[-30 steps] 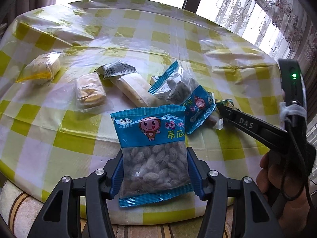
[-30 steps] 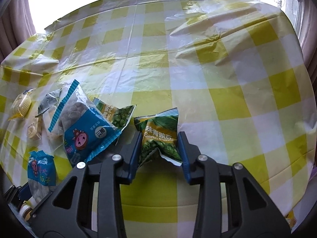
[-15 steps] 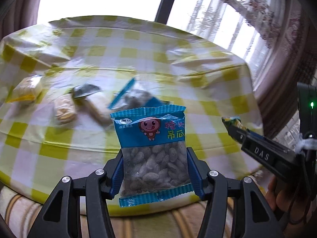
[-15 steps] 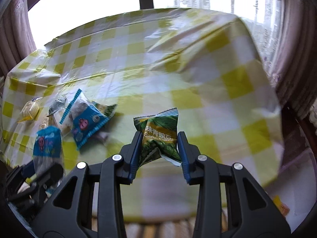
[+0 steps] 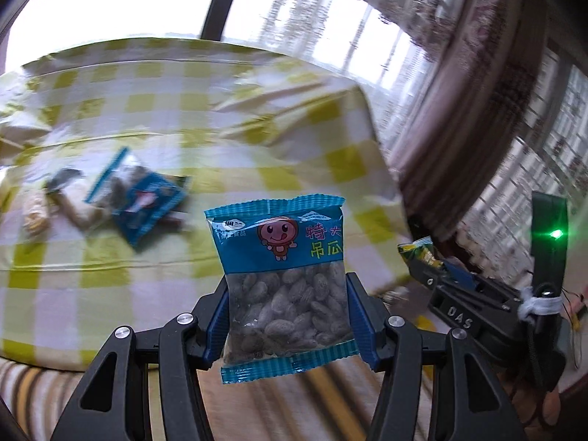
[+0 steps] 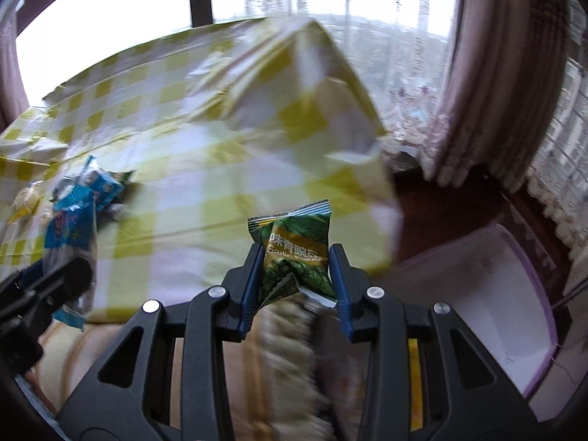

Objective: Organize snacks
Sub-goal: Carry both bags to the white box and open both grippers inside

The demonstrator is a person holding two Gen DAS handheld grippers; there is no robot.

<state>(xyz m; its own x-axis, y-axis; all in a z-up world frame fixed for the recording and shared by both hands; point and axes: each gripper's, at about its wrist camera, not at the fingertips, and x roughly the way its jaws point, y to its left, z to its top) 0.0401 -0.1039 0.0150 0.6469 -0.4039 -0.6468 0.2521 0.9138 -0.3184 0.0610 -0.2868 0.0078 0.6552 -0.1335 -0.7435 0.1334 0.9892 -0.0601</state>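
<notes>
Both hands have drawn back and swung right since the earlier frame: the packets that sat low over the tabletop now hang past its near edge, and the pale bin has come into the right wrist view.

Nearest, the left gripper [image 5: 286, 316] has its jaws pinching the blue seed packet [image 5: 283, 279] by both side edges, the packet upright and clear of the cloth. The right gripper [image 6: 296, 286] has its jaws pinching the green pea packet [image 6: 297, 257] the same way, its lower corner crumpled. In the left wrist view the right gripper shows just to the right, with the green packet's tip poking out ahead of it.

Beyond the jaws lies the checked tabletop [image 5: 235, 191]. Far left on it rest the remaining snacks: a second blue packet [image 5: 147, 205], a tan biscuit packet [image 5: 35, 213] and a blurred grey-ended wrapper.

Low to the right of the table stands the pale bin [image 6: 477, 294], probably where the packets go. To do this carry well, keep both pinches firm, bring each packet over the bin's opening before releasing, and keep the two grippers from colliding.
</notes>
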